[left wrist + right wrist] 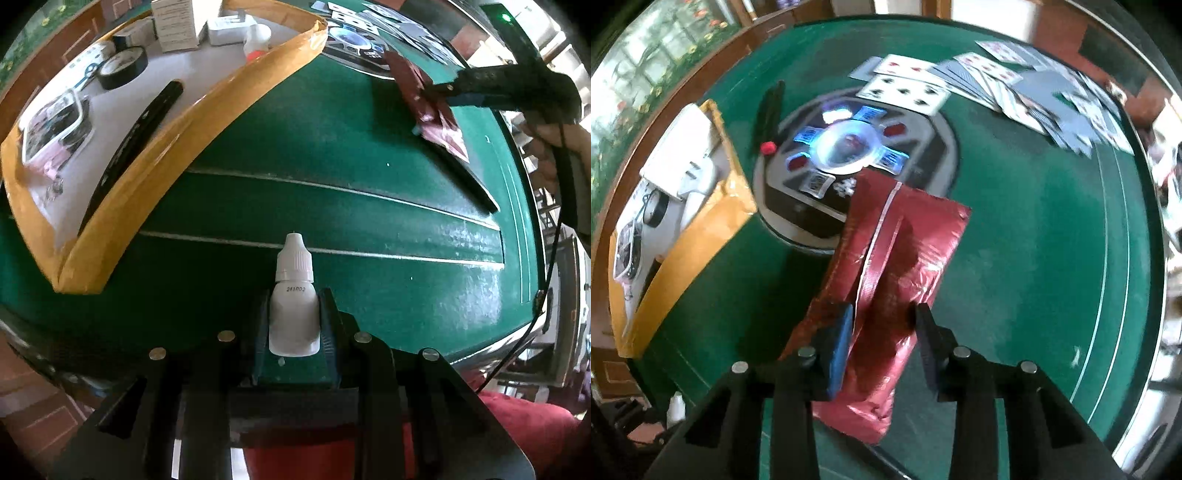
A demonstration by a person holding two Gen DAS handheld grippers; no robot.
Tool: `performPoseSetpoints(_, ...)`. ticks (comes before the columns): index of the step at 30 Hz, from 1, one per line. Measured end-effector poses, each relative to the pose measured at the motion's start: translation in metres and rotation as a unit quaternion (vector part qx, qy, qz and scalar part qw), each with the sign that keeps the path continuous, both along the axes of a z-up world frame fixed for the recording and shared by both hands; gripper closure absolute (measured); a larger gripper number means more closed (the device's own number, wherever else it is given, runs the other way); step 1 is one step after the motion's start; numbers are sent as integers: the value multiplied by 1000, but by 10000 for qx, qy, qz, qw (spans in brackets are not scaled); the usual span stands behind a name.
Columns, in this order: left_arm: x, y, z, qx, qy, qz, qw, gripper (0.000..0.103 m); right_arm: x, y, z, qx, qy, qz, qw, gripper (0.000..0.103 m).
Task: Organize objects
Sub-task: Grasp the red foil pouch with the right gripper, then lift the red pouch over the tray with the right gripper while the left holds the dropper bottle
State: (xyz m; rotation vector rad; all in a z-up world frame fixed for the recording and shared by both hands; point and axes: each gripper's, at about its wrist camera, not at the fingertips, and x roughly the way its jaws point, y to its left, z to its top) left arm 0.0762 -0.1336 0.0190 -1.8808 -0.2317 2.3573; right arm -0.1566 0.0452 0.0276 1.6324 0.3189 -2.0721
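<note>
A small white dropper bottle (293,310) stands upright between the pads of my left gripper (295,306), which is shut on its body just above the green felt table (332,206). At the far right of that view my right gripper (421,110) holds a dark red foil packet (447,136) by its middle. In the right wrist view the red packet (905,236) runs lengthwise between the fingers of the right gripper (882,321), and the blue pad (842,336) and the black finger press into its creased sides.
A shallow box with a yellow taped rim (207,107) lies at the left, holding a black tape roll (122,68), a long black item (136,136) and white boxes. Beyond the packet are a round centre console (849,147) and spread playing cards (997,81).
</note>
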Motion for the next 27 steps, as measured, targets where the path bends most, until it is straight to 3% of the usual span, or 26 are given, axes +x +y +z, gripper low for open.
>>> performPoseSetpoints(2,-7,1,0,-50,-26,-58,10000,77,-2,7,0,-119,-42,-75,9999,65)
performPoseSetpoints(9,-28,7,-2,-231,-88,-360,9990,78,-3,7,-9,-528,-360,-781,9949,33)
performPoseSetpoints(12,-33,9,-2,-257,-88,-445,9986,78,-2,-2,-16,-370,-374,-901,9945,32)
performPoseSetpoints(14,-35,11,-1,-335,-90,-579,9977,77,1,-9,-18,-204,-231,-905,9954,32)
performPoseSetpoints(18,-35,8,-1,-237,-38,-798,9965,78,12,-25,-18,348,265,-585,9973,45)
performPoseSetpoints(23,-38,-6,-1,214,-51,-937,9954,78,13,-18,-11,82,279,-757,9967,60)
performPoseSetpoints(27,-39,-14,-2,446,-50,-1153,9923,78,22,-3,-1,-355,123,-1136,9928,62)
